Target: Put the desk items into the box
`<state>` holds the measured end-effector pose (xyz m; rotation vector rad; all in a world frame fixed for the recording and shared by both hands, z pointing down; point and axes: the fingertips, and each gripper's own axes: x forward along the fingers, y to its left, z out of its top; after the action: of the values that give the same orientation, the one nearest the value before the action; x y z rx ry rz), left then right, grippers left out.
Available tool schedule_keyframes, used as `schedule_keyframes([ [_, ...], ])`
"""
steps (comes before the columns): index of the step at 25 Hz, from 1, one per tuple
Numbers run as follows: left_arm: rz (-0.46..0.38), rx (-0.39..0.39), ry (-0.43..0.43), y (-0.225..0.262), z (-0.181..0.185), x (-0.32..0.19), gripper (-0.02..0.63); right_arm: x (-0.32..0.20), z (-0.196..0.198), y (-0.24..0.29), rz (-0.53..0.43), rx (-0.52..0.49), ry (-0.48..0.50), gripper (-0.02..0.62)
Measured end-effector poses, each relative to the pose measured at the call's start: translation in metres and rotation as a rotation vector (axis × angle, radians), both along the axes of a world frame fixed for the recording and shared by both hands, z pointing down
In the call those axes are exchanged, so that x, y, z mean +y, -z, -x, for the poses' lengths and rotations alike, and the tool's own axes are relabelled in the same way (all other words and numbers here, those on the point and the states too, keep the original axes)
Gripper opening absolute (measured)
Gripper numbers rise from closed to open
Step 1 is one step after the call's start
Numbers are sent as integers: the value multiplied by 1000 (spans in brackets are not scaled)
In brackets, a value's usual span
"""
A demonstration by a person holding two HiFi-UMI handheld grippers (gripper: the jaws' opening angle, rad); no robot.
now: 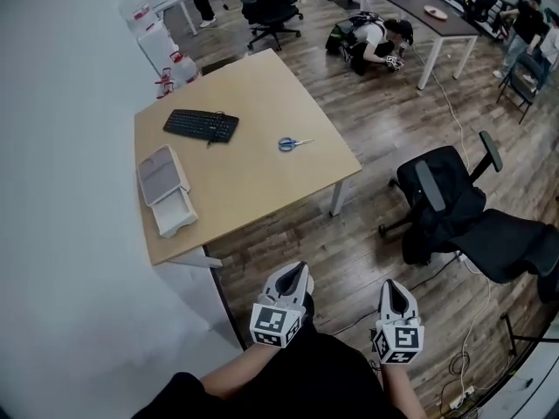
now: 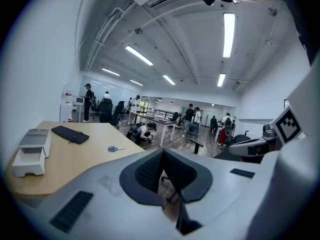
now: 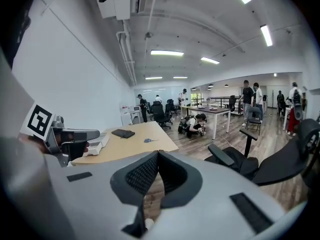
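Hovering closed, empty: left gripper, right gripper; box interior indistinct.

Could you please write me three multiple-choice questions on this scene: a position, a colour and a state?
1. In the head view, where do the scissors lie relative to the keyboard? A) right of it B) on it C) left of it
2. What colour are the scissors' handles? A) red B) blue C) yellow
3. How are the left tongs and right tongs? A) both open B) both shut, empty C) both shut on scissors
1 A: they lie apart, scissors to its right. 2 B: blue loops show. 3 B: each gripper view shows jaws together, nothing between.
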<state>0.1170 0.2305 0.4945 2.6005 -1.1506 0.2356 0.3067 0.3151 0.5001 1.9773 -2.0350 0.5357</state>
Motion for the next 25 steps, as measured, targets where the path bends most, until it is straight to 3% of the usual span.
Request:
schedule_keyframes([
  [8, 3, 24, -22, -3, 15, -108, 15, -118, 12, 3, 17, 27, -17, 59],
  [14, 2, 18, -40, -14, 31, -169, 15, -177, 30, -7, 61, 51, 12, 60],
  [25, 34, 35, 45, -23, 69, -201, 15, -234, 77, 0, 64, 86, 144, 58],
])
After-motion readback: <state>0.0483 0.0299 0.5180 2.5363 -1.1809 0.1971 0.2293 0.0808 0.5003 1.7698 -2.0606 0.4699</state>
